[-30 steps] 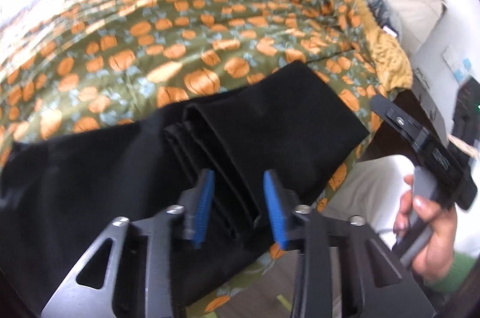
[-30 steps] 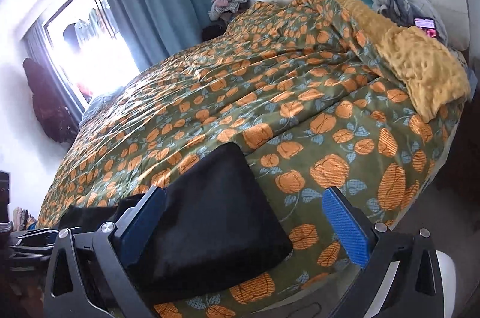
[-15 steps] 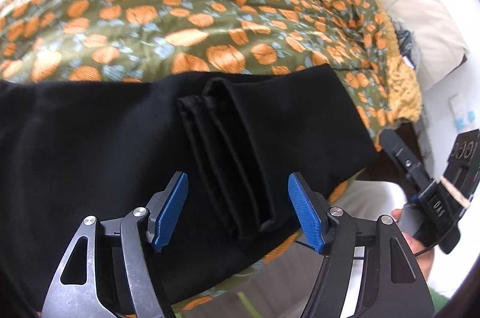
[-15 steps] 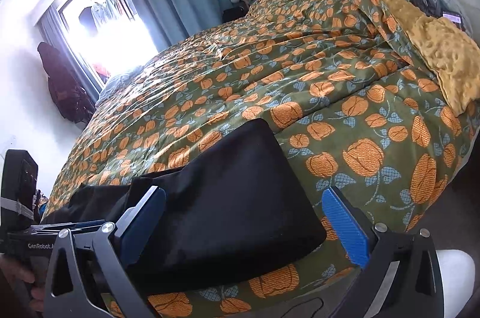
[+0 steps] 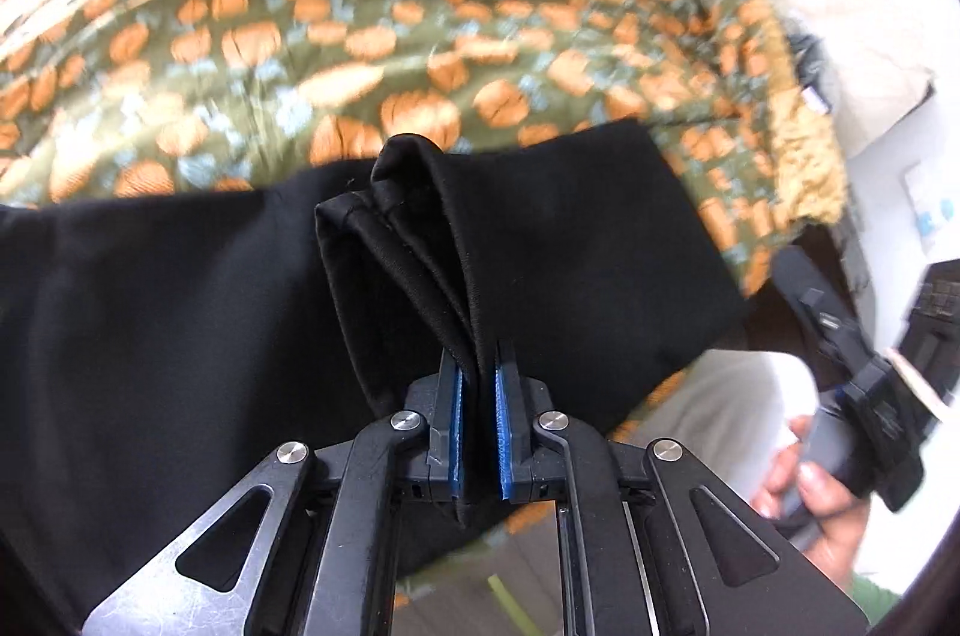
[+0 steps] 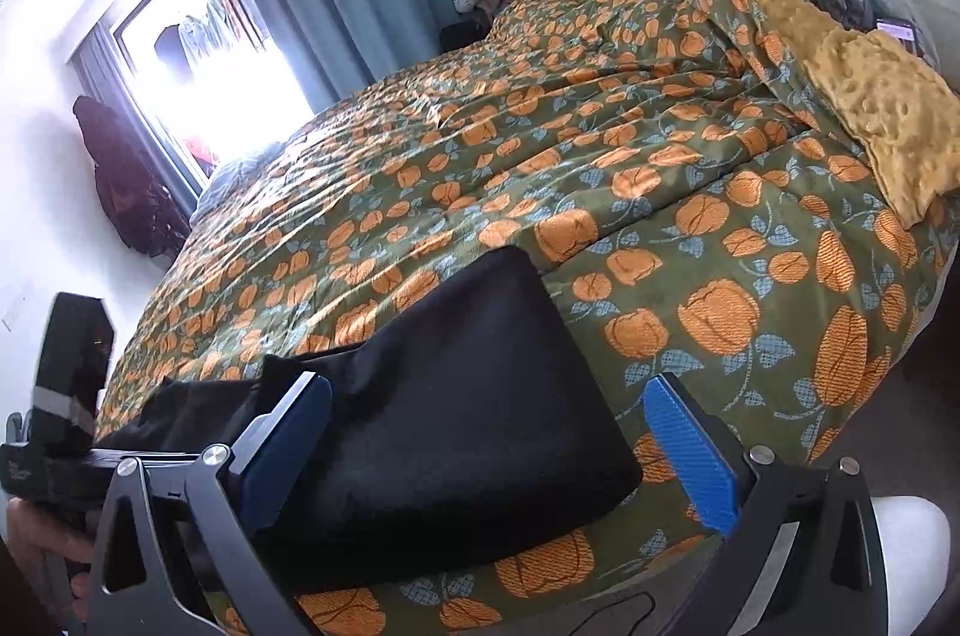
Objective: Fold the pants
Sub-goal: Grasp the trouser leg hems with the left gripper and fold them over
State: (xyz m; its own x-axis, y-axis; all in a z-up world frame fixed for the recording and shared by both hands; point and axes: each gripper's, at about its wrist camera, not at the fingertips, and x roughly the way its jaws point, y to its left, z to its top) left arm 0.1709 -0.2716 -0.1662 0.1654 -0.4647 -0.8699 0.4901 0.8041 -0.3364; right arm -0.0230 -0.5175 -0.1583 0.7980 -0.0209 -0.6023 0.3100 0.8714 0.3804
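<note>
Pants: black, part-folded, at bed edge. My left claw: pinched on stacked hem layers. My right claw: wide, empty. Step: fold-over; next, carry hems across evenly.

— What does your left gripper have?

— Its blue pads are pinched on a bunched ridge of the black pants; that ridge rises straight ahead of your fingers.

— And around it?

— Flat black cloth spreads to both sides of the fingers, lying on the pumpkin-print bedspread beyond. Off right of your fingers, your right hand grips the other tool's handle.
</note>
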